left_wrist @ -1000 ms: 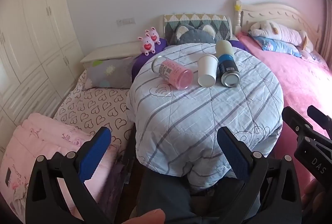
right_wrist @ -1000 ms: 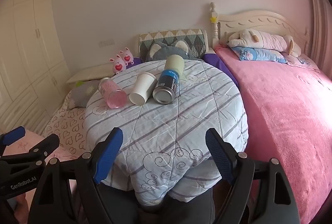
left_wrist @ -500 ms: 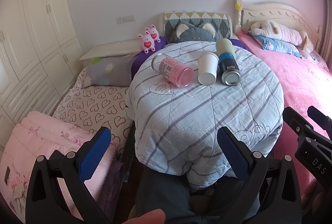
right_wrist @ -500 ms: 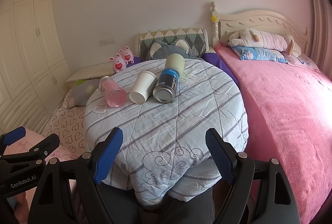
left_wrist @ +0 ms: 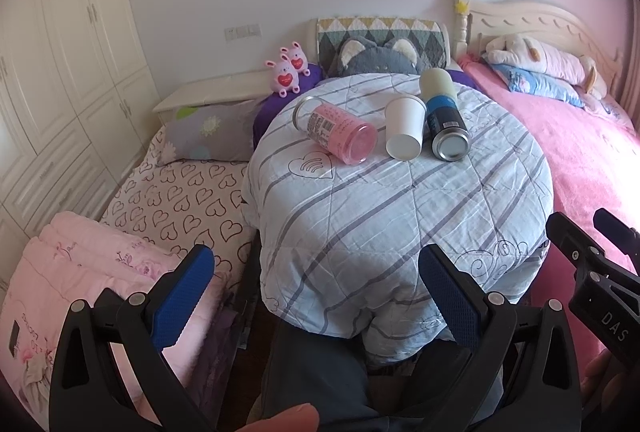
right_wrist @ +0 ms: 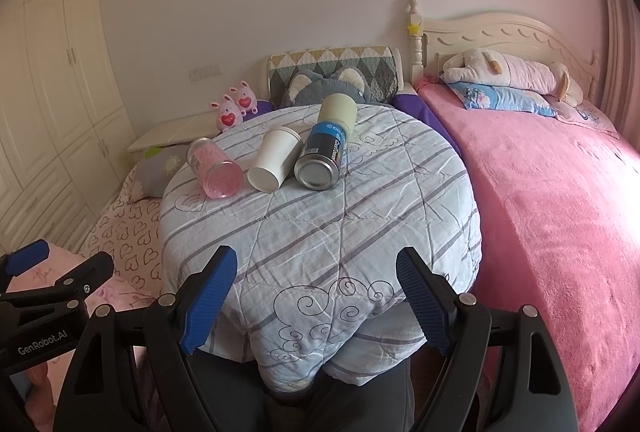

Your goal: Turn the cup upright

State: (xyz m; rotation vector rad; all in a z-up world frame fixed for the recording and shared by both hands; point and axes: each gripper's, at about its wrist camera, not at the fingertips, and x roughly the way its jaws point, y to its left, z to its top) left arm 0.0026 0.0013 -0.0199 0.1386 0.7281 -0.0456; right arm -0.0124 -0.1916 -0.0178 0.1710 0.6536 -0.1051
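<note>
Three cups lie on their sides at the far part of a round table under a striped quilt [left_wrist: 400, 216]: a pink glass cup [left_wrist: 338, 132] [right_wrist: 216, 168], a white paper cup [left_wrist: 404, 128] [right_wrist: 274, 160], and a blue metal tumbler with a pale lid [left_wrist: 444, 120] [right_wrist: 326, 148]. Their bases face me. My left gripper [left_wrist: 316, 288] is open and empty, well short of the table's near edge. My right gripper [right_wrist: 312, 288] is open and empty, also at the near edge, far from the cups.
A pink bed [right_wrist: 560, 192] lies to the right with a plush pillow. A heart-print bed [left_wrist: 172, 200] and folded pink blanket [left_wrist: 80, 272] lie to the left. Two pink plush toys [left_wrist: 288, 72] and a grey cat cushion [left_wrist: 376, 60] sit behind the table.
Both grippers have tilted up slightly, so the cups sit a little lower in view. The cups have not moved and both grippers stay open.
</note>
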